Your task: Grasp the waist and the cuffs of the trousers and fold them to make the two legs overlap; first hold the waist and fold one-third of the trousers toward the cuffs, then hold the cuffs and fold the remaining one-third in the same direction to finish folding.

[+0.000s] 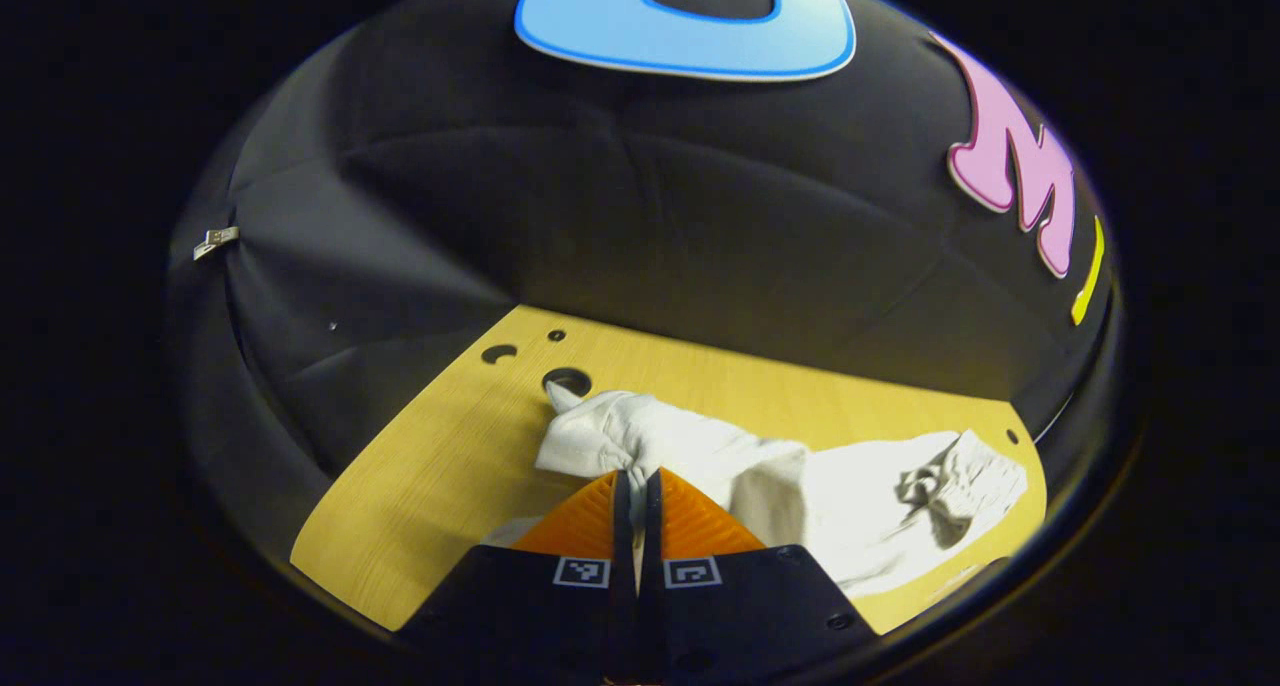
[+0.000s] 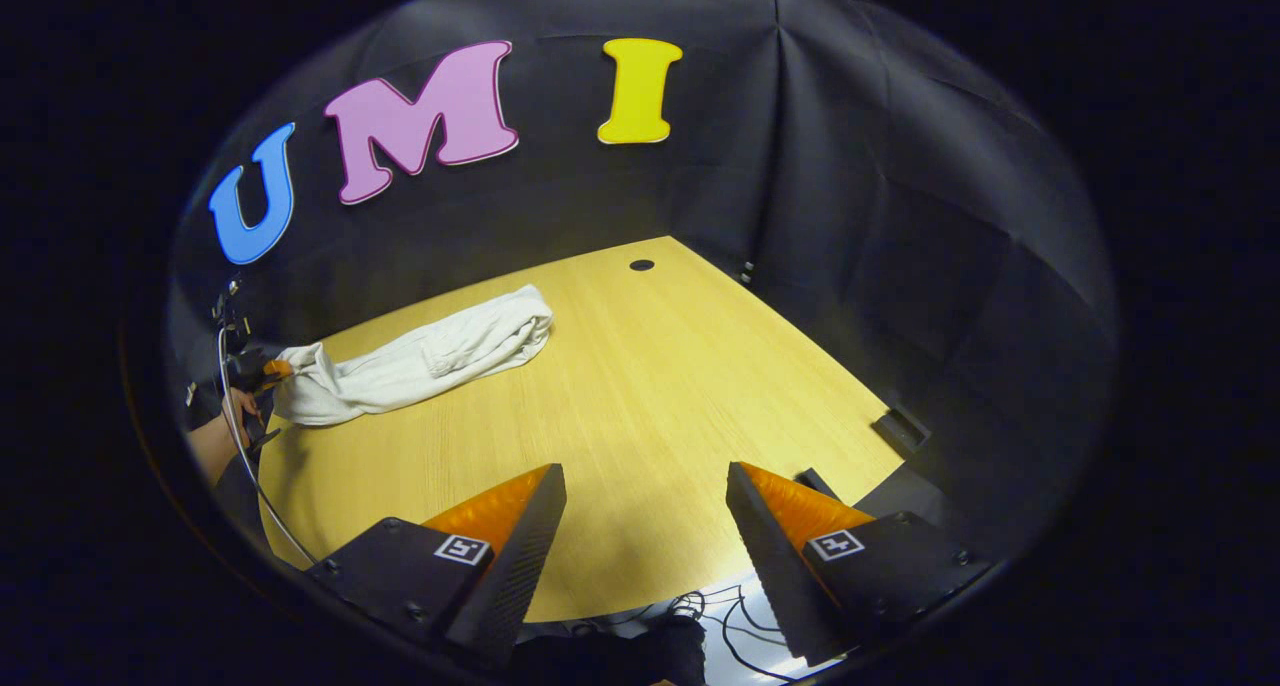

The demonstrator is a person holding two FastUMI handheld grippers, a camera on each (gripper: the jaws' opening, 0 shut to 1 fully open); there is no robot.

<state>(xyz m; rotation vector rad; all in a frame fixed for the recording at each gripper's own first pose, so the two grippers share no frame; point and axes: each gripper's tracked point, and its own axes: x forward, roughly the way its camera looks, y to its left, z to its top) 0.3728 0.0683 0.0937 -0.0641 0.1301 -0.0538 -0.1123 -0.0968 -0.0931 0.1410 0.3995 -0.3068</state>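
Left gripper view, left to right: pale wood bench runs across the lower half of the frame, with round holes at its far edge, centre-left. White trousers lie bunched and wrinkled from frame centre out to the lower right, one end pulled up into a peak at centre. Left gripper at bottom centre has its jaws pressed together on that raised end, cloth pinched between them. Crumpled, knotted-looking folds sit at the far right end of the garment, near the bench edge. Right gripper view, left to right: at the far left edge a hand holds the left gripper, touching the near end of the trousers. The trousers stretch as a long loose roll from middle left toward upper centre of the frame, resting on the bench. One small hole sits near the far bench corner, upper centre. Right gripper at bottom centre, jaws spread wide, nothing between them, well apart from the trousers. Cables lie below the near bench edge at bottom centre.
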